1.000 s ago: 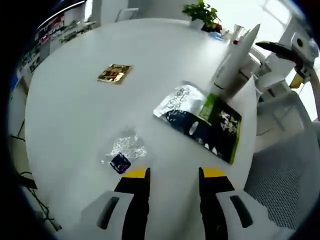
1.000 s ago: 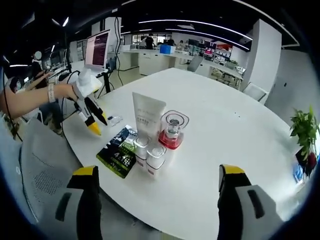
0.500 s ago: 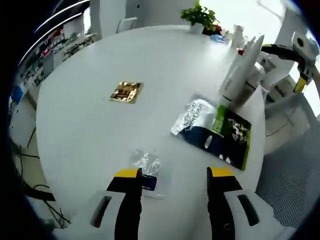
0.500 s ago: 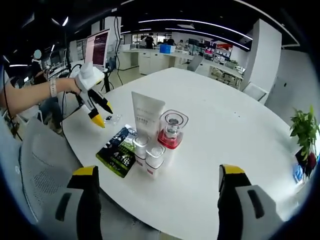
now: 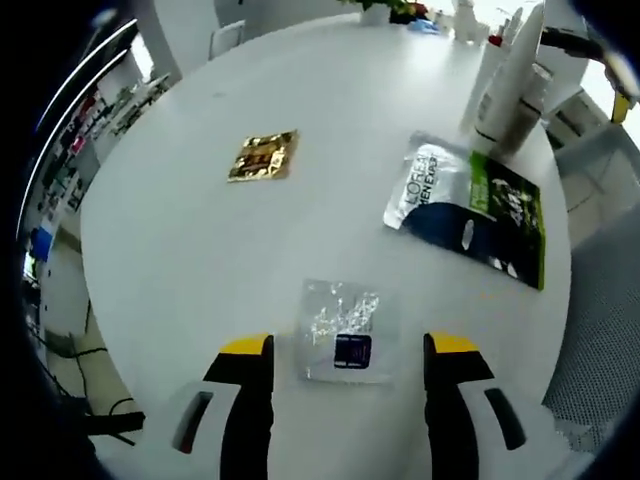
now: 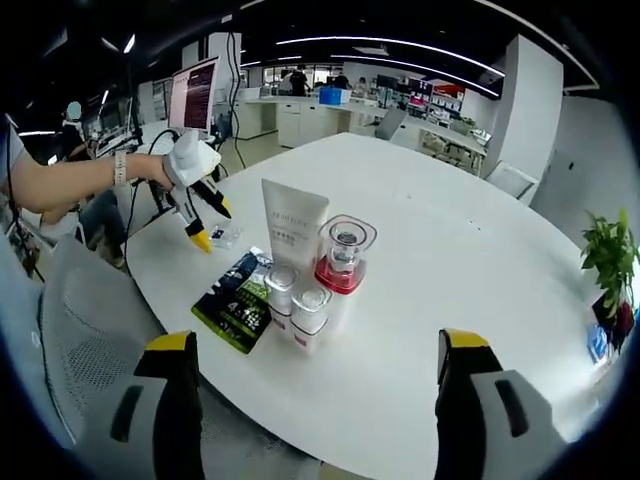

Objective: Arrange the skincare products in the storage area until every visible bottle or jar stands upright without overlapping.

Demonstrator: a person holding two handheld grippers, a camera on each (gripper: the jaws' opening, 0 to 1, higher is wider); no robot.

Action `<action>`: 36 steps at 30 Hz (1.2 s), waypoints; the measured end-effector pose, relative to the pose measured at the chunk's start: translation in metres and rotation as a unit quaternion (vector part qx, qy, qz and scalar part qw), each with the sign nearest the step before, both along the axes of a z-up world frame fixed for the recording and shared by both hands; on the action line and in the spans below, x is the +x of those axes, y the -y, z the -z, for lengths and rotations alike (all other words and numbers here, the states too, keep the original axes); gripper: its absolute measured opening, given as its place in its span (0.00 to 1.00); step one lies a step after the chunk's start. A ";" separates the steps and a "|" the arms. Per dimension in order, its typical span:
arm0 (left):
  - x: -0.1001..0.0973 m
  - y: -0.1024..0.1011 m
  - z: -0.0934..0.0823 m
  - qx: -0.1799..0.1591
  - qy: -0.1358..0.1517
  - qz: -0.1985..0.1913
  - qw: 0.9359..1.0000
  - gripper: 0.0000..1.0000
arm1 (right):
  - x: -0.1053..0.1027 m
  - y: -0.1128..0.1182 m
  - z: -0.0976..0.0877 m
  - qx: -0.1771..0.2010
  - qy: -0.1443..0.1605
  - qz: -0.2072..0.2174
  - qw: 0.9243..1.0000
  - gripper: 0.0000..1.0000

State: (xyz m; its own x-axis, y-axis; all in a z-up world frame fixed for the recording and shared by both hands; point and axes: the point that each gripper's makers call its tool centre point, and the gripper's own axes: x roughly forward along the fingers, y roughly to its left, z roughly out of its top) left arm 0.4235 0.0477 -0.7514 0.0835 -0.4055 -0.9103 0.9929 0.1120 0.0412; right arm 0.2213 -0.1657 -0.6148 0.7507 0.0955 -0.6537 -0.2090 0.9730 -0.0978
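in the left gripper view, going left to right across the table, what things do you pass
gold foil sachet → clear sachet, between the open jaws → silver and green packets, overlapping each other → white tube with small bottles at the far edge

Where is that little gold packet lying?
In the left gripper view, the gold packet lies flat on the white table, alone at upper left, apart from the dark sachet to its right.

A round white counter [image 5: 180,230] carries a gold foil sachet [image 5: 263,157], a clear crinkled sachet [image 5: 343,329] with a dark label, a green-and-navy printed pouch [image 5: 470,213], a white tube [image 6: 292,232] and a red-based clear jar [image 6: 342,257]; both tongs are black, yellow-tipped
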 end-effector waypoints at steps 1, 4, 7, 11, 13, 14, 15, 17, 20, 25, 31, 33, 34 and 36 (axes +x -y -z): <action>0.000 0.001 0.000 0.000 0.000 0.001 1.000 0.58 | 0.000 0.000 0.000 0.000 0.000 0.001 1.000 1.00; -0.002 0.003 0.001 0.001 -0.007 0.007 1.000 0.55 | -0.001 0.001 0.001 0.000 -0.002 0.003 1.000 1.00; -0.005 0.003 0.002 0.001 -0.021 0.007 1.000 0.51 | -0.001 0.001 0.001 0.001 -0.001 0.004 1.000 1.00; -0.003 0.002 0.002 -0.001 -0.021 0.011 1.000 0.51 | -0.001 0.000 0.000 0.002 0.000 0.003 1.000 1.00; -0.003 0.002 0.002 0.000 -0.020 0.011 1.000 0.50 | -0.002 0.000 0.001 0.002 -0.001 0.002 1.000 1.00; -0.003 0.002 0.002 0.001 -0.021 0.009 1.000 0.50 | -0.002 0.000 0.000 0.002 0.000 0.002 1.000 1.00; -0.002 0.002 0.003 0.002 -0.021 0.008 1.000 0.50 | -0.002 0.000 0.000 0.002 0.001 0.002 1.000 1.00; -0.002 0.002 0.003 0.003 -0.021 0.007 1.000 0.47 | -0.002 0.000 -0.001 0.002 0.002 0.003 1.000 1.00; -0.002 0.001 0.003 0.004 -0.022 0.004 1.000 0.42 | -0.003 0.000 -0.001 0.002 0.003 0.002 1.000 1.00; -0.002 0.001 0.002 0.004 -0.023 0.001 1.000 0.37 | -0.003 0.000 -0.001 0.003 0.005 0.002 1.000 1.00; -0.007 0.001 0.003 0.011 -0.022 0.006 1.000 0.37 | -0.004 0.000 -0.003 0.004 0.009 0.003 1.000 1.00; -0.012 0.002 0.003 0.014 -0.022 0.016 1.000 0.37 | -0.003 0.002 -0.003 0.003 0.010 0.004 1.000 1.00; -0.014 0.002 0.003 0.014 -0.022 0.018 1.000 0.37 | -0.004 0.002 -0.003 0.003 0.009 0.003 1.000 1.00; -0.020 0.003 0.002 0.017 -0.025 0.027 0.999 0.37 | -0.004 0.001 -0.003 0.004 0.009 0.002 1.000 1.00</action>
